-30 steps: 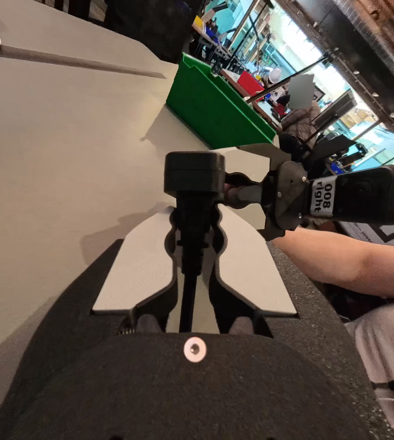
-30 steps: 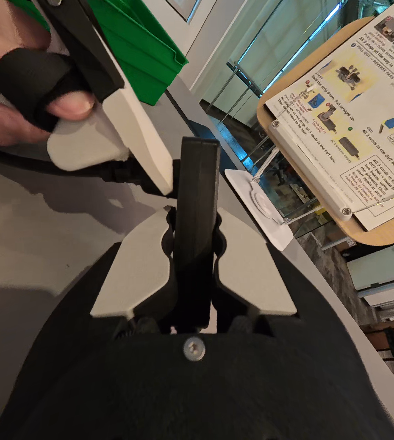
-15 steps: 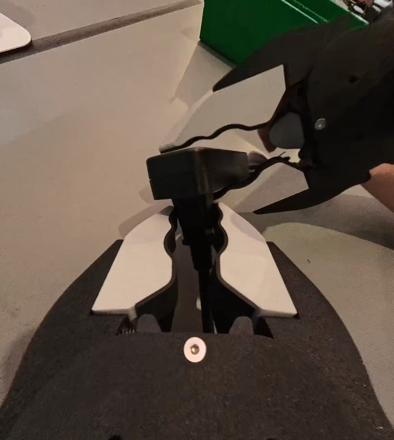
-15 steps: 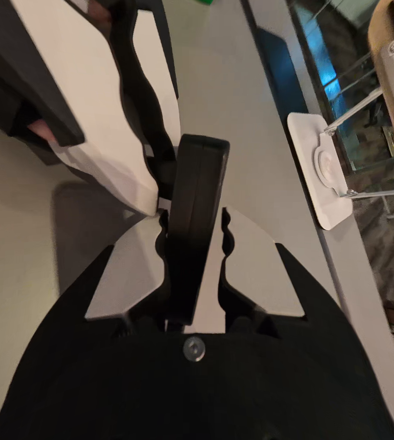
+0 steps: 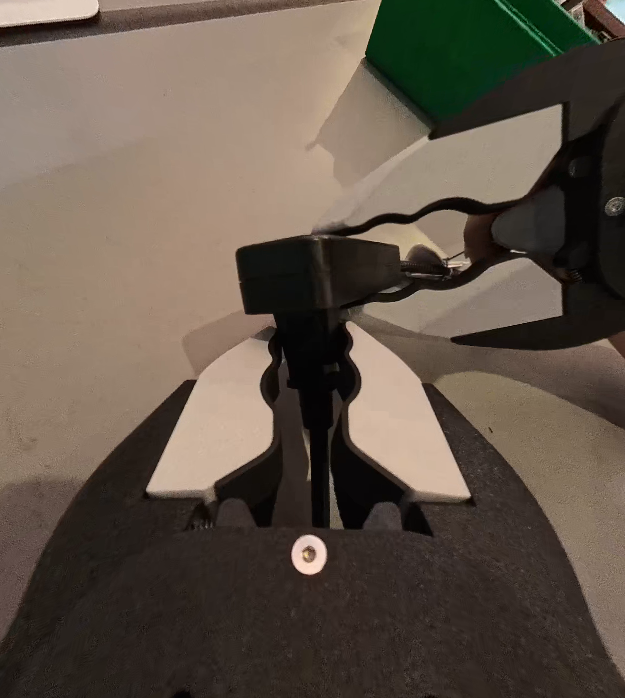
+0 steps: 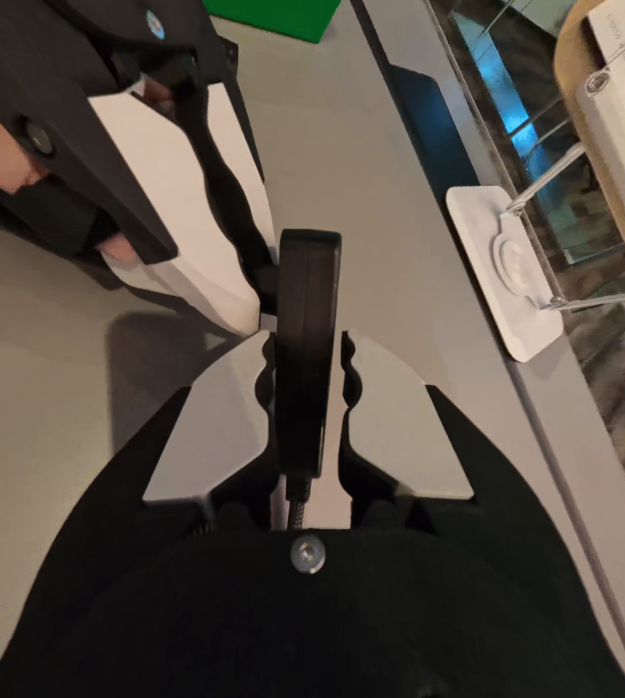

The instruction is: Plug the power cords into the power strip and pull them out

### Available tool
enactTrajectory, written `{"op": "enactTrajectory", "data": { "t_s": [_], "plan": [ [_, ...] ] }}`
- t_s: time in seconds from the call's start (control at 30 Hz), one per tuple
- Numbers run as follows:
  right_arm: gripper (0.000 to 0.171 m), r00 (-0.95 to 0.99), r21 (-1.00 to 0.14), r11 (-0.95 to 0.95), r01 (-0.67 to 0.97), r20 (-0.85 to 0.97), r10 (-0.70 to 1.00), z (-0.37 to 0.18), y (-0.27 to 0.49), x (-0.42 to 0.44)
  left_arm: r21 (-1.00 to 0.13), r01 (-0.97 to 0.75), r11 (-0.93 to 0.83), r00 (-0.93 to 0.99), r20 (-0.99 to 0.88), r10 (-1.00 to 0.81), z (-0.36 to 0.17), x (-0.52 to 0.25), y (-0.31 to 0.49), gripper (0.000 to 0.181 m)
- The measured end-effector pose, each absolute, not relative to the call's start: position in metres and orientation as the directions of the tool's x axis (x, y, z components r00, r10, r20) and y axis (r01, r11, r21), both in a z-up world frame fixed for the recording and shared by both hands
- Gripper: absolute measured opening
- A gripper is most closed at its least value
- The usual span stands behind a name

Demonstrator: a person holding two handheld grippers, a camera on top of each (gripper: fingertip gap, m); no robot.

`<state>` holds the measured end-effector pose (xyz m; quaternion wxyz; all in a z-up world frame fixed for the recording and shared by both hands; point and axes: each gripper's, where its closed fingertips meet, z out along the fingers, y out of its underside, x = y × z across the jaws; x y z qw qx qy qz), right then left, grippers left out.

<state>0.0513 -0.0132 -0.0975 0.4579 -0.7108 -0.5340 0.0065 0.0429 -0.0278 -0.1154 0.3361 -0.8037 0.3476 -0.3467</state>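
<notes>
My left gripper (image 5: 309,340) clamps the black plug (image 5: 313,362) at frame centre, seated in the flat black power strip (image 6: 305,340) lying lengthwise between my right gripper's (image 6: 307,340) parted fingers.

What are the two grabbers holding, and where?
The left gripper pinches the plug by its neck, plugged into the black power strip. The right gripper is open around the strip.

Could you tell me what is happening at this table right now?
A person works two handheld grippers over a grey table. The left gripper is clamped on a black plug seated in the small black power strip. The right gripper surrounds the strip with its jaws open, a gap showing on one side. A green bin sits behind.
</notes>
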Motion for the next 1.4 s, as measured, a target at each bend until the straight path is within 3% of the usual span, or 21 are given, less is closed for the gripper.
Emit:
{"op": "enactTrajectory", "data": {
  "t_s": [0.23, 0.4, 0.5, 0.8, 0.97, 1.4],
  "plan": [
    [0.031, 0.359, -0.604, -0.071, 0.794, 0.372, 0.856, -0.114, -0.011, 0.047, -0.768, -0.415, -0.488, 0.542, 0.222, -0.810, -0.127, 0.039, -0.031, 0.029],
    [0.032, 0.284, -0.488, -0.053, 0.871, 0.414, 0.864, -0.120, -0.005, 0.044, -0.751, -0.331, -0.572, 0.558, 0.333, -0.760, -0.122, 0.036, -0.028, 0.028],
    [0.034, 0.304, -0.539, -0.075, 0.839, 0.349, 0.886, -0.118, -0.004, 0.036, -0.765, -0.360, -0.534, 0.580, 0.265, -0.771, -0.117, 0.028, -0.026, 0.028],
    [0.035, 0.231, -0.528, -0.038, 0.849, 0.304, 0.924, -0.121, -0.006, 0.029, -0.772, -0.381, -0.508, 0.589, 0.220, -0.777, -0.117, 0.025, -0.027, 0.029],
    [0.034, 0.250, -0.624, -0.088, 0.777, 0.177, 0.952, -0.120, -0.011, 0.031, -0.767, -0.443, -0.464, 0.553, 0.174, -0.815, -0.117, 0.031, -0.034, 0.030],
    [0.039, 0.090, -0.576, -0.049, 0.816, 0.043, 0.995, -0.128, -0.023, 0.044, -0.769, -0.518, -0.373, 0.465, 0.112, -0.878, -0.124, 0.040, -0.043, 0.033]
  ]
}}
